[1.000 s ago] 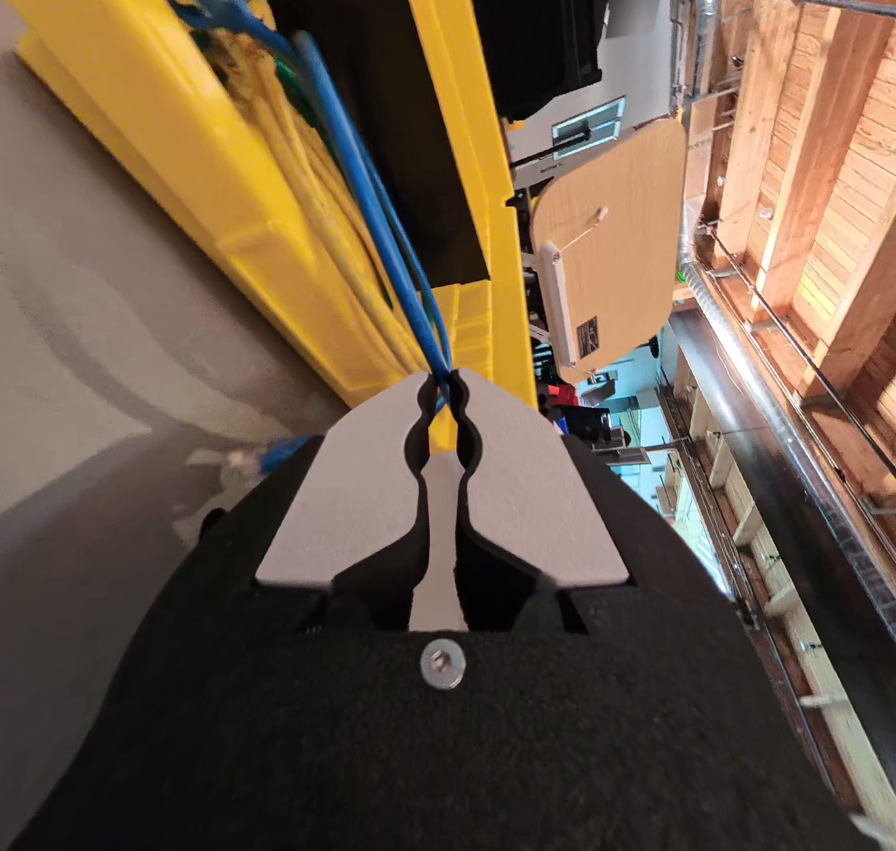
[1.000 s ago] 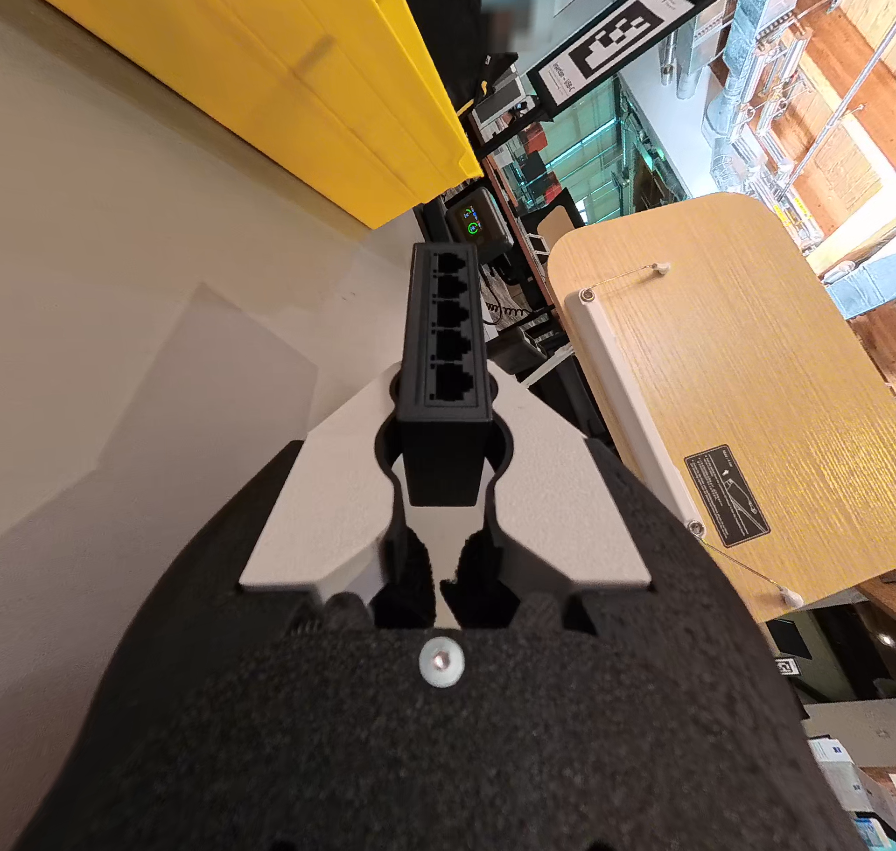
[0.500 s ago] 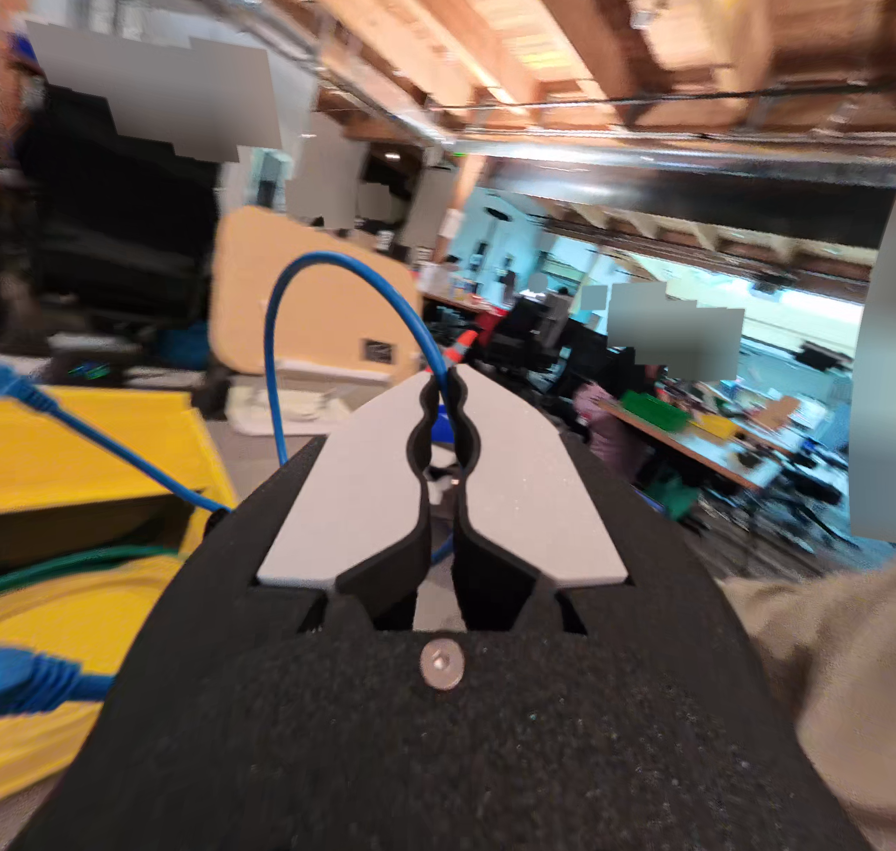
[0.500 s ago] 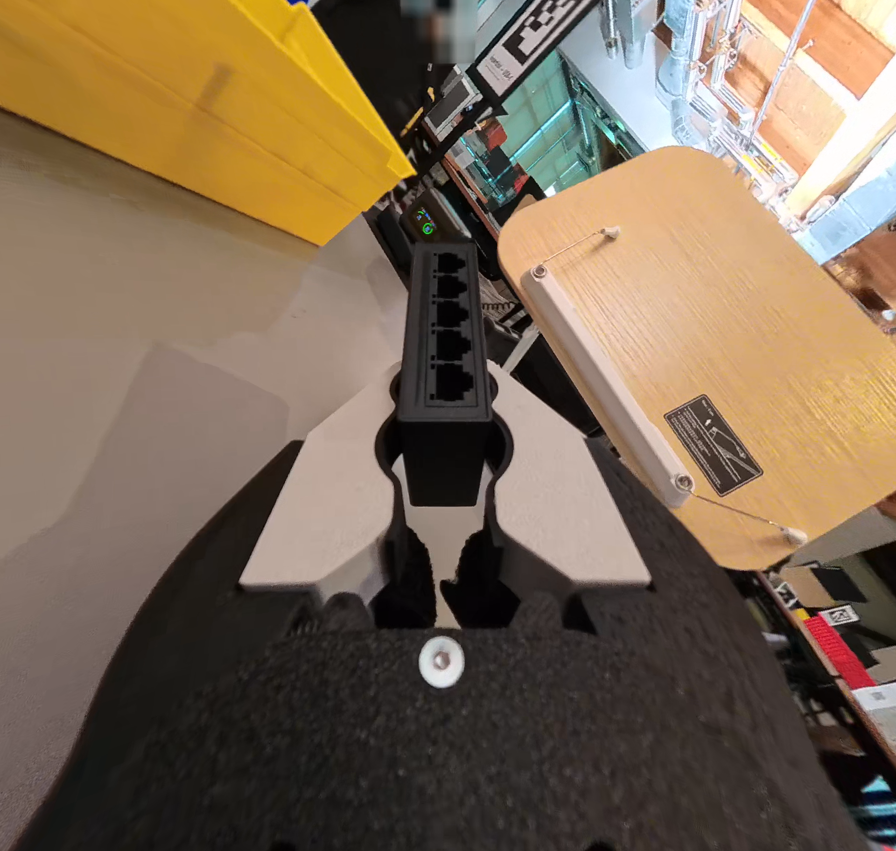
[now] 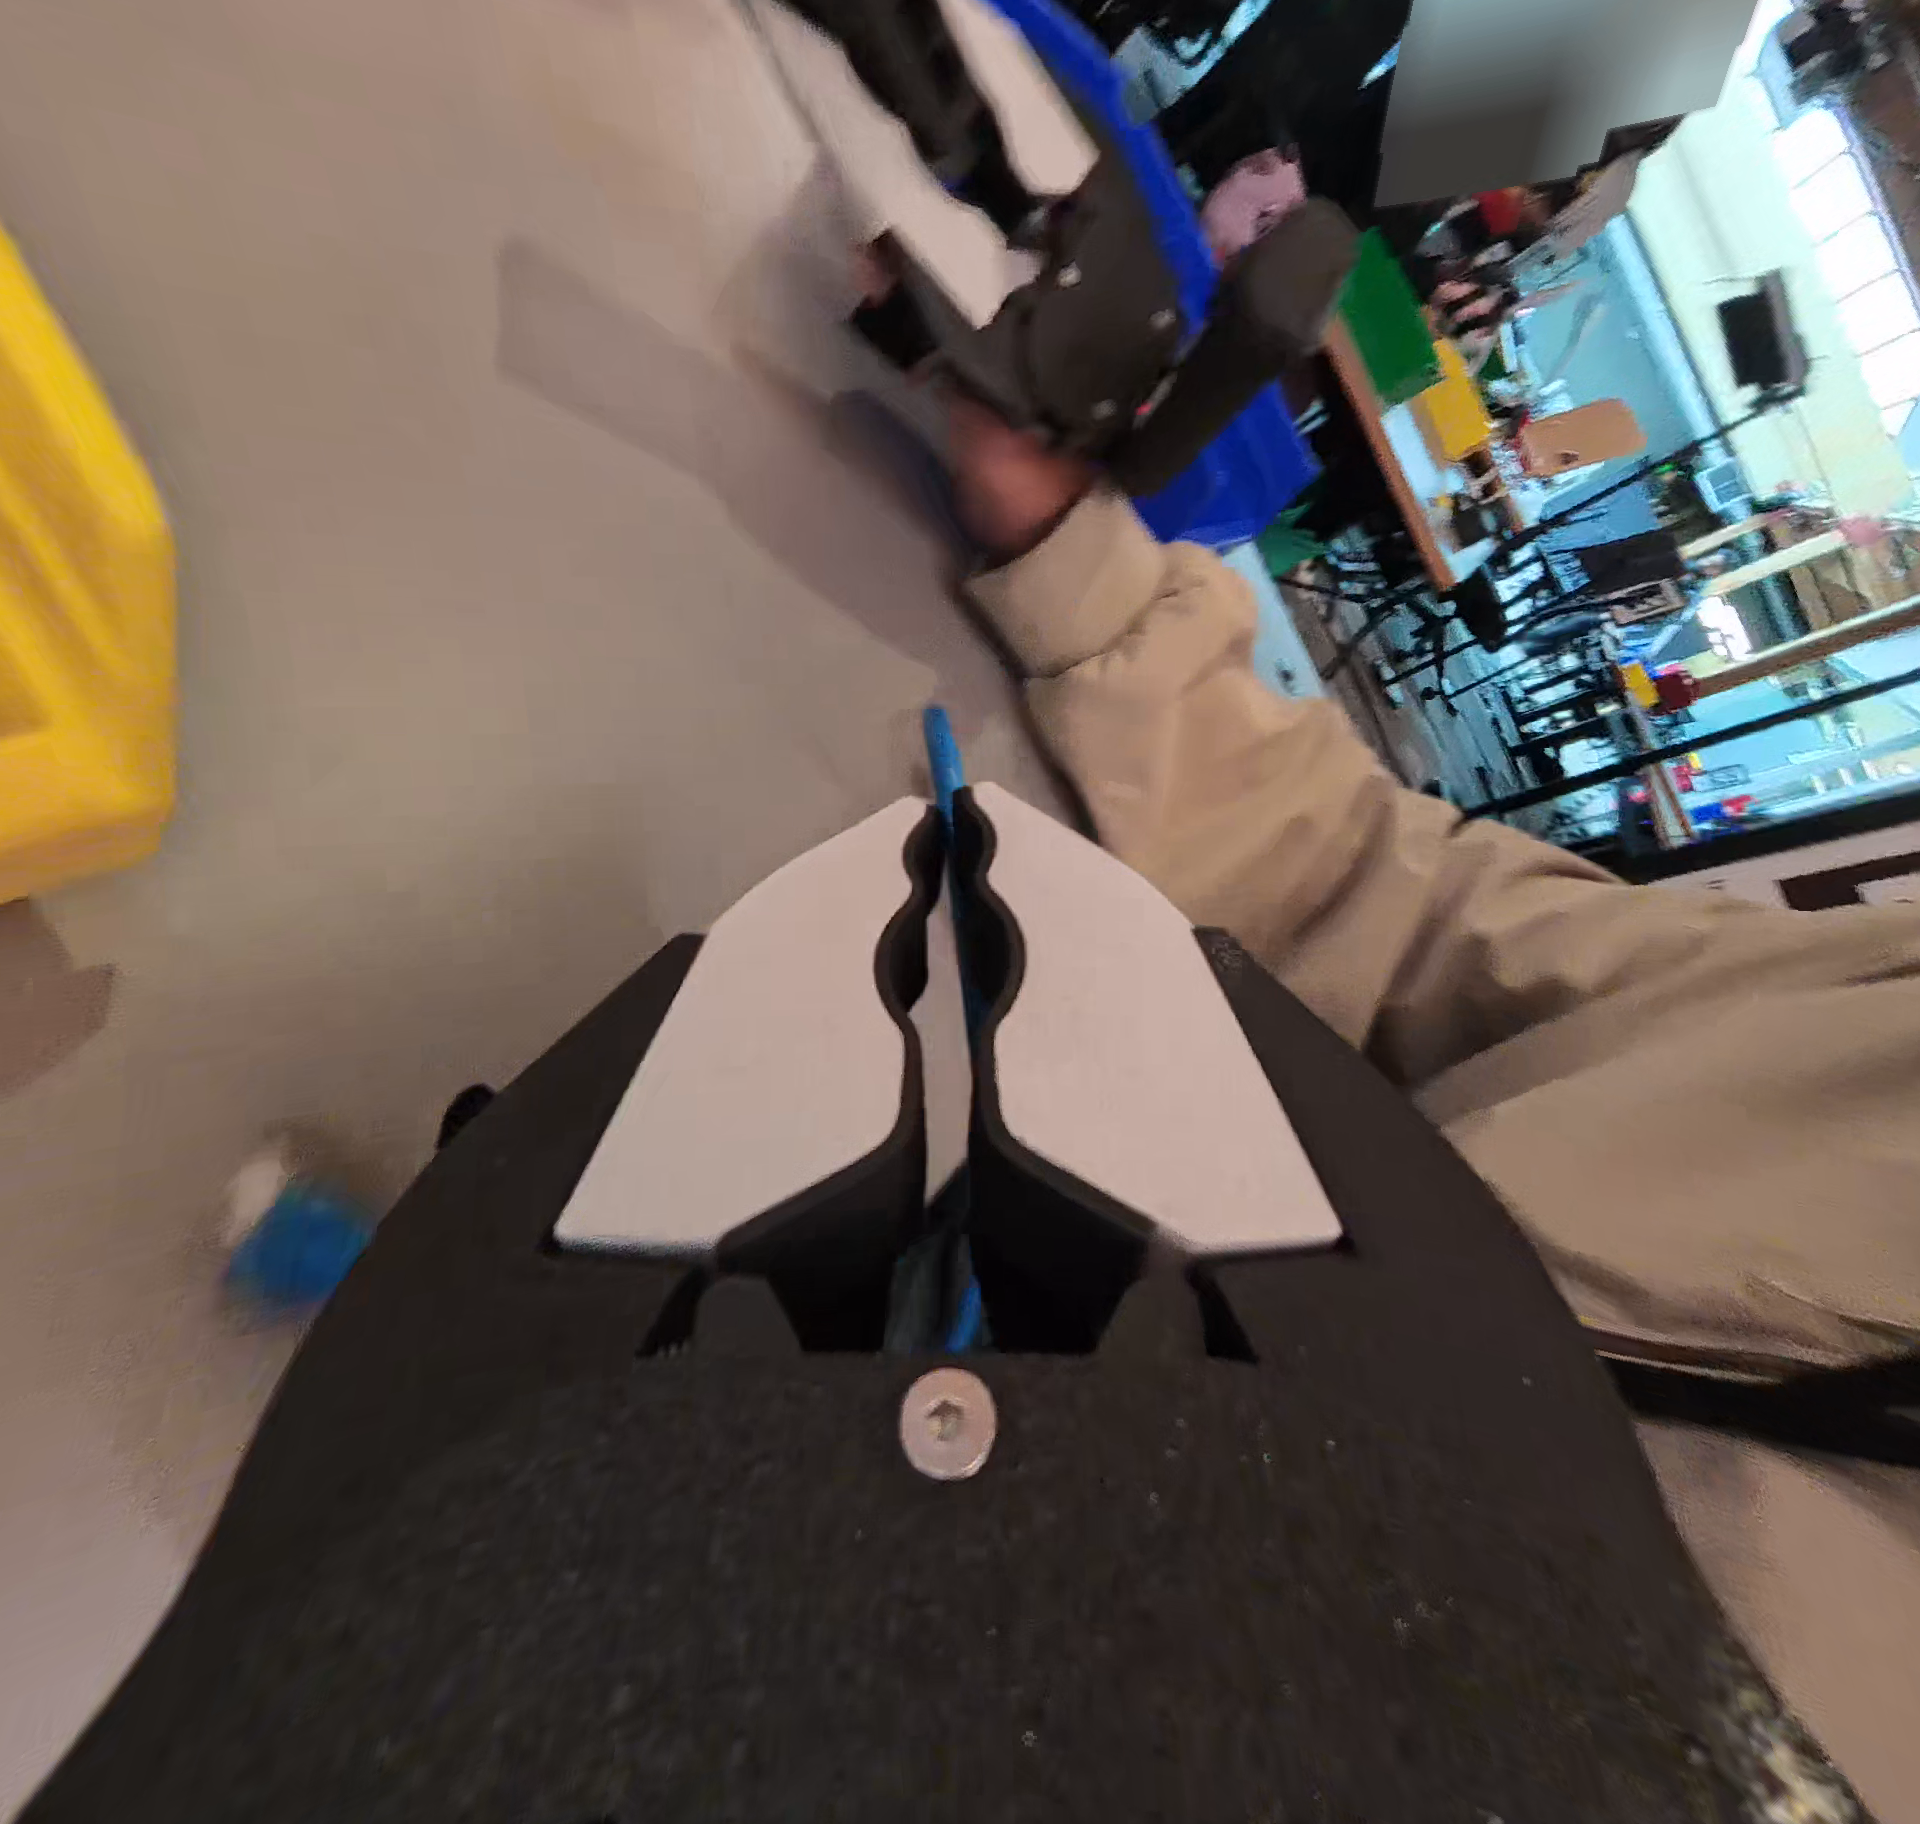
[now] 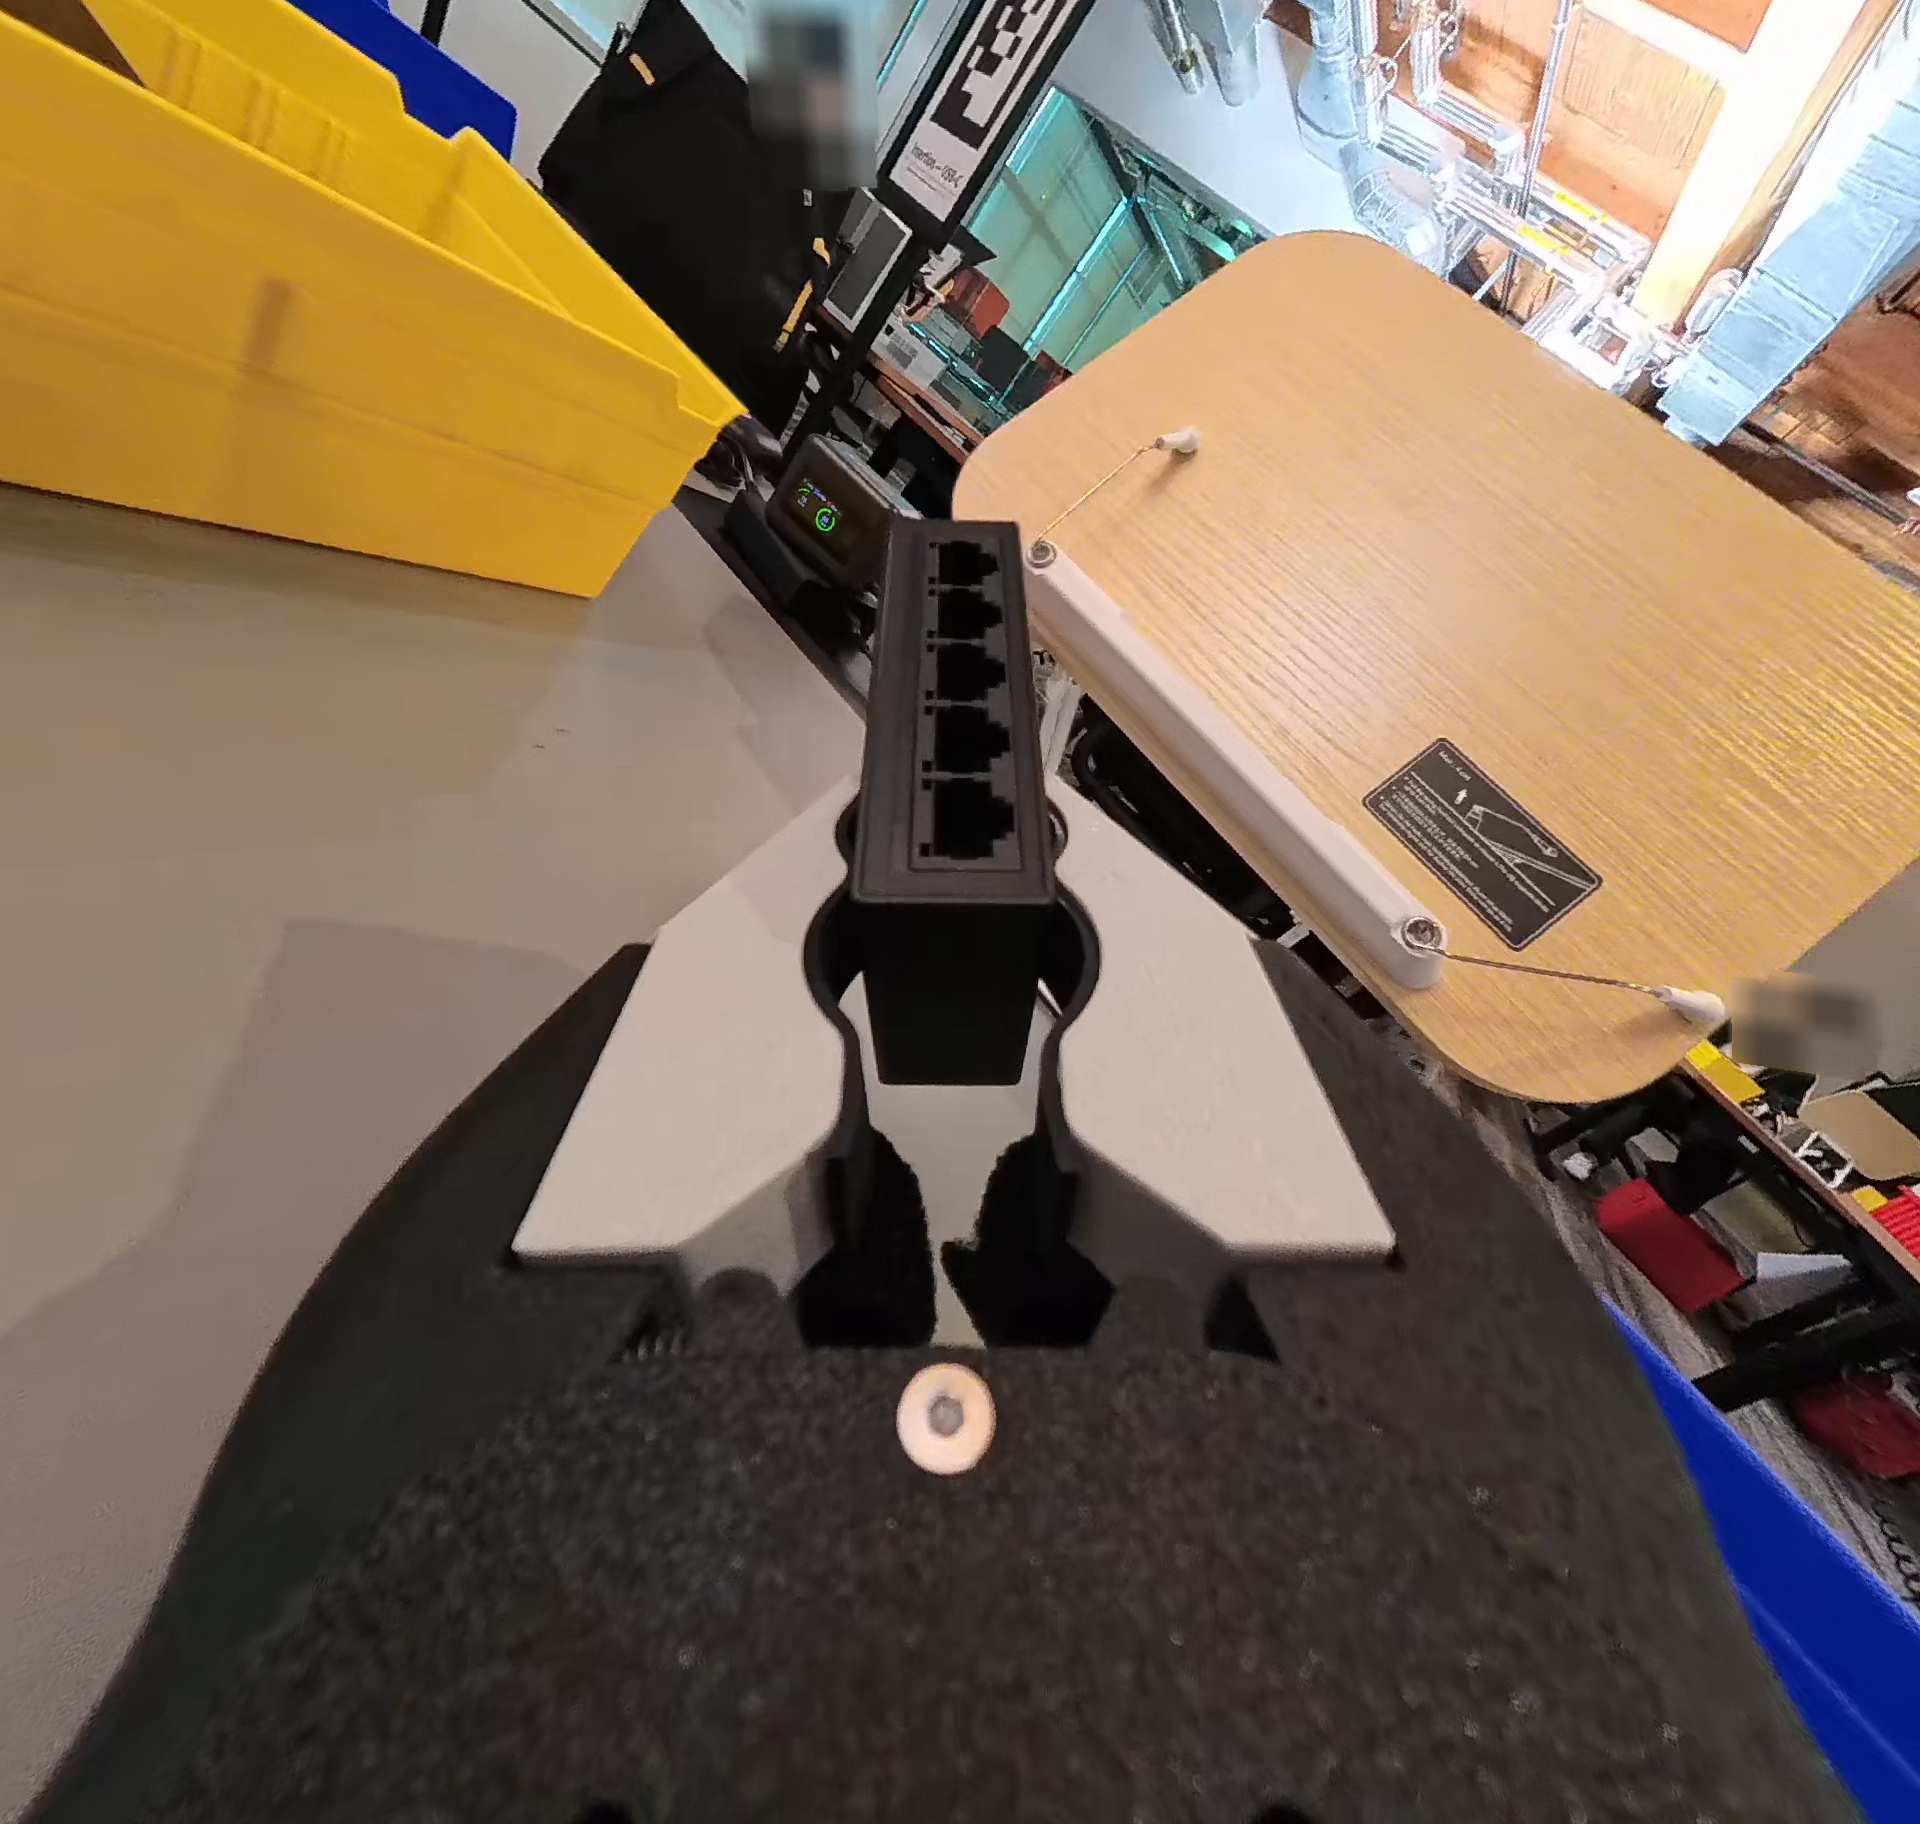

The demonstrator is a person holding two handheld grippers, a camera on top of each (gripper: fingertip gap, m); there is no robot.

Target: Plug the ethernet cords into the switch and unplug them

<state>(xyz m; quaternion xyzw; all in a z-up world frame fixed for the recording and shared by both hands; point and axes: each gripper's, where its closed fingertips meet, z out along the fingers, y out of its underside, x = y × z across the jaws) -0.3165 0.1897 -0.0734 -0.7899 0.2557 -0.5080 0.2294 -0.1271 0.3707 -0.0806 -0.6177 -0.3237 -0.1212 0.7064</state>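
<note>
I had swung my left claw (image 5: 951, 824), clamped on the blue cord (image 5: 940, 746), off the yellow bin (image 5: 73, 569) toward the switch (image 6: 961, 725) my right claw (image 6: 951, 844) gripped; all ports empty.

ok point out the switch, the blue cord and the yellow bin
switch (image 6: 961, 725): right wrist view, on its port face
blue cord (image 5: 943, 751): left wrist view, on the bit past the claw tips
yellow bin (image 6: 312, 403): right wrist view, on its side wall

the blue cord's plug (image 5: 296, 1244) is blurred, half hidden behind the left gripper (image 5: 951, 818) (cord end unseen).
</note>
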